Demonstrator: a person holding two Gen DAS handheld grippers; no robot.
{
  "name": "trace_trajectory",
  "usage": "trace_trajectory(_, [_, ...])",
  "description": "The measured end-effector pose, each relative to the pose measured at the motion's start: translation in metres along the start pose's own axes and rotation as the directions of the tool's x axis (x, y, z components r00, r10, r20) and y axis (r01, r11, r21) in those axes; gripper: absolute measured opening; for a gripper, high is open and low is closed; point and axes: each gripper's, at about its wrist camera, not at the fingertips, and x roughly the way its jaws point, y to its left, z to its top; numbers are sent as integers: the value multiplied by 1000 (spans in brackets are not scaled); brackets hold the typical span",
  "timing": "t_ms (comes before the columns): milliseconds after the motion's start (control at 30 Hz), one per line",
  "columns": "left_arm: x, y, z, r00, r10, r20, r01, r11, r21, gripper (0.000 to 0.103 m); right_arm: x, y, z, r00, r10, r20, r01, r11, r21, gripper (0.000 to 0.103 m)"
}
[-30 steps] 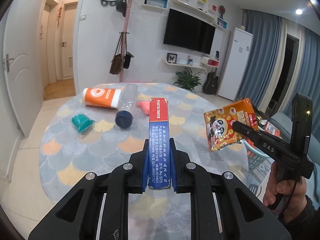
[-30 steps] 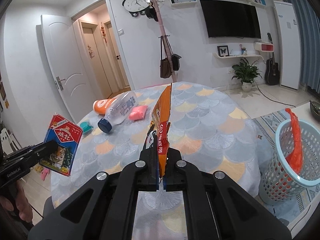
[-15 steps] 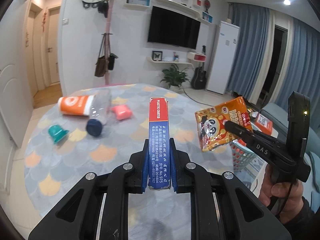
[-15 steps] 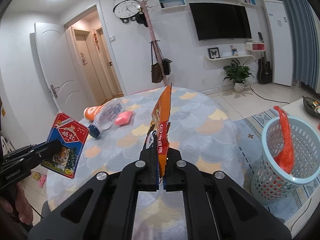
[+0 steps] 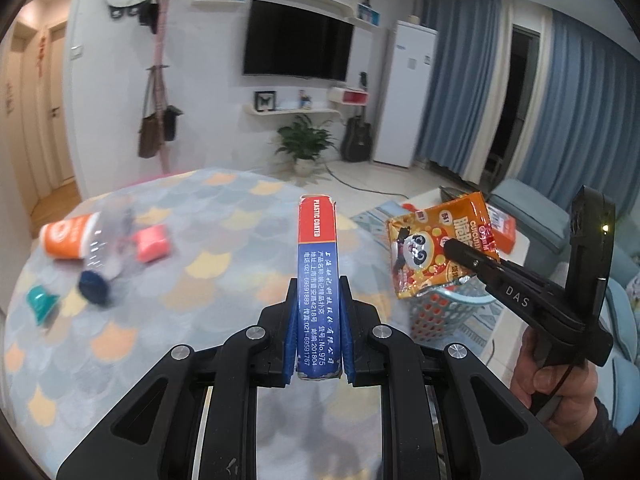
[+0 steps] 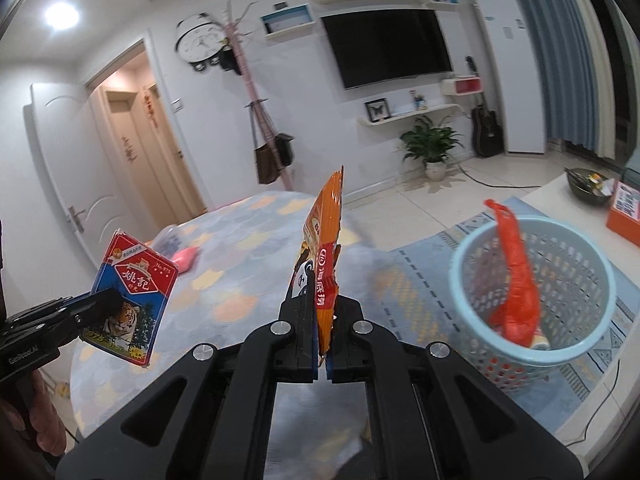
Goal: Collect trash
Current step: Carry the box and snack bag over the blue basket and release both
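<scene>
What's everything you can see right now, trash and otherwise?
card box: 1, blue and red, held in left tongs
snack wrapper: 1, orange, held in right tongs
bottle: 1, clear with orange label, lying on table
pink item: 1, beside bottle
teal cup: 1, on table
basket: 1, light blue, on the floor, red bag inside
hand: 1, gripping right handle

Upright card box (image 5: 318, 280), orange snack packet (image 6: 326, 264), light-blue basket (image 6: 560, 300) beside table
</scene>
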Motion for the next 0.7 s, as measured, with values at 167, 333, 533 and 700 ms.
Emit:
trace_trajectory(167, [25,-33,13,998,-67,-21,68,997,33,16,-5,-32,-2,998,-64,20,63,997,33,1])
trace_trajectory(333, [61,-65,26,989,-136,-59,139,988,60,16,-9,-72,-6,990,-136,34,133,988,82,1])
trace_trajectory(533, [110,-109,35,976,-184,-115,195,975,102,16,-11,-124,-9,970,-239,48,230,964,135,1])
trace_trajectory(700, [152,-143,48,959,-240,-148,258,958,123,16,-5,-164,-5,946,-317,58,305,939,161,1])
